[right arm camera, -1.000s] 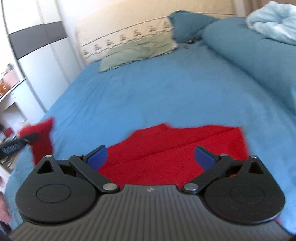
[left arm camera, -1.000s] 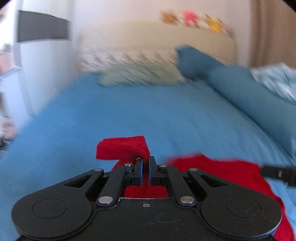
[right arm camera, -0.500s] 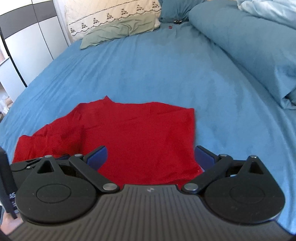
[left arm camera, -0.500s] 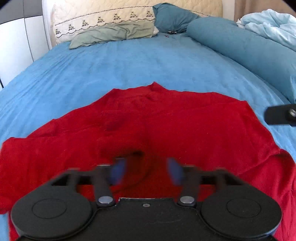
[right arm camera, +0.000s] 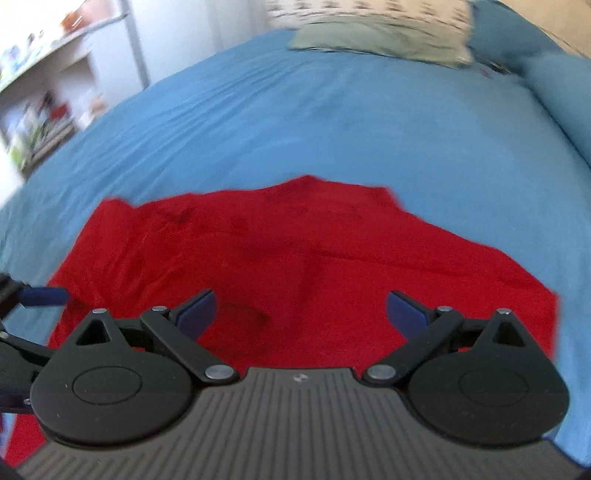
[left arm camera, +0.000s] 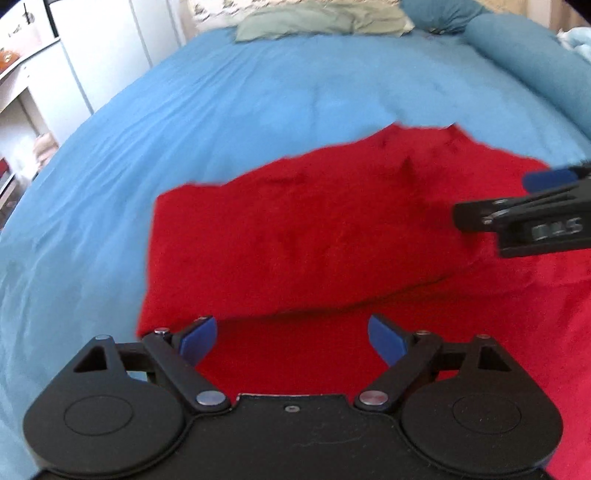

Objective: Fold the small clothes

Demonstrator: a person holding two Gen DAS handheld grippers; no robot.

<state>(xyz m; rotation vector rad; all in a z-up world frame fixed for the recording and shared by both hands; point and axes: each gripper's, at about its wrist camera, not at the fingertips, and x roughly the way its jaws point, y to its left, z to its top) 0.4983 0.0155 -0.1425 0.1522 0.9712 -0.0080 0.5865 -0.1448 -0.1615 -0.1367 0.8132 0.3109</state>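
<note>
A red garment [left arm camera: 314,236] lies on the blue bed sheet [left arm camera: 229,96], with one flap folded over the layer beneath. It also shows in the right wrist view [right arm camera: 295,258]. My left gripper [left arm camera: 291,338] is open and empty, hovering over the near edge of the garment at the fold line. My right gripper [right arm camera: 301,312] is open and empty, above the garment's near side. The right gripper also shows at the right edge of the left wrist view [left arm camera: 532,214]. A left fingertip [right arm camera: 44,295] shows at the left edge of the right wrist view.
Pillows [left arm camera: 321,18] lie at the head of the bed. A rolled blue duvet [left arm camera: 535,62] runs along the right side. White wardrobe and shelves [left arm camera: 55,74] stand to the left of the bed.
My left gripper let go of the red sleeve it held and opened. The sleeve now lies folded over the garment. Both grippers shifted over the garment and turned left.
</note>
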